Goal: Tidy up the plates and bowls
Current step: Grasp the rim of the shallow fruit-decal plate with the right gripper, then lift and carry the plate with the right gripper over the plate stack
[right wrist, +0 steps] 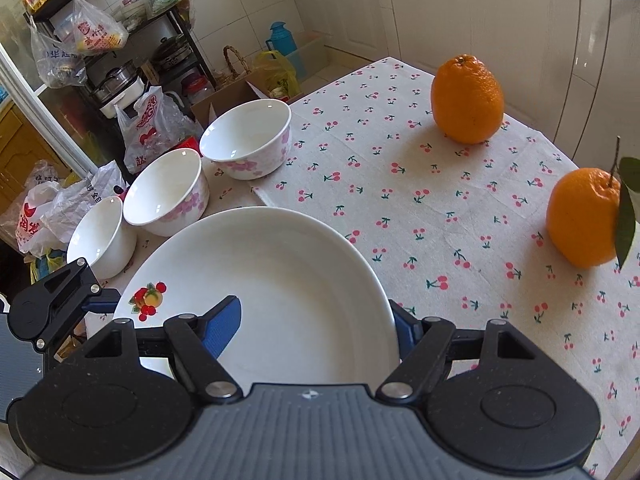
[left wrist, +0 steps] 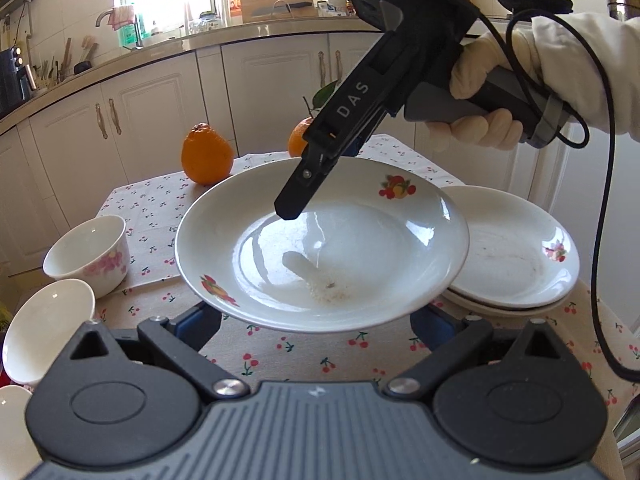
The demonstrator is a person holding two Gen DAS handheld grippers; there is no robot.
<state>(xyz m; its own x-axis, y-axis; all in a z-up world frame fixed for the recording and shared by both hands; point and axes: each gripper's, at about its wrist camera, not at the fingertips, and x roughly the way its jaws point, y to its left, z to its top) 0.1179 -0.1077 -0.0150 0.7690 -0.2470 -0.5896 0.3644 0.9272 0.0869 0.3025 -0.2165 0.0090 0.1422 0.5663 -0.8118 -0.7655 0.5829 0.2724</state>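
A white deep plate with fruit prints (left wrist: 320, 248) hangs above the cherry-print table. My right gripper (left wrist: 296, 200) grips its far rim from above; in the right wrist view its blue pads (right wrist: 224, 326) straddle the plate (right wrist: 280, 288), one over the inside and one outside the rim. My left gripper (left wrist: 316, 328) sits under the plate's near rim with its blue pads (left wrist: 200, 326) spread wide, open; whether they touch the plate is hidden. A stack of white plates (left wrist: 516, 248) sits to the right. Three white bowls with pink flowers (right wrist: 248, 136) (right wrist: 168, 192) (right wrist: 104, 236) stand at the table's left.
Two oranges (right wrist: 468, 100) (right wrist: 584, 220) sit on the tablecloth (right wrist: 400, 184) at the far side. Kitchen cabinets (left wrist: 140, 108) and a counter lie beyond the table. Bags and a shelf (right wrist: 100, 60) crowd the floor left of the table.
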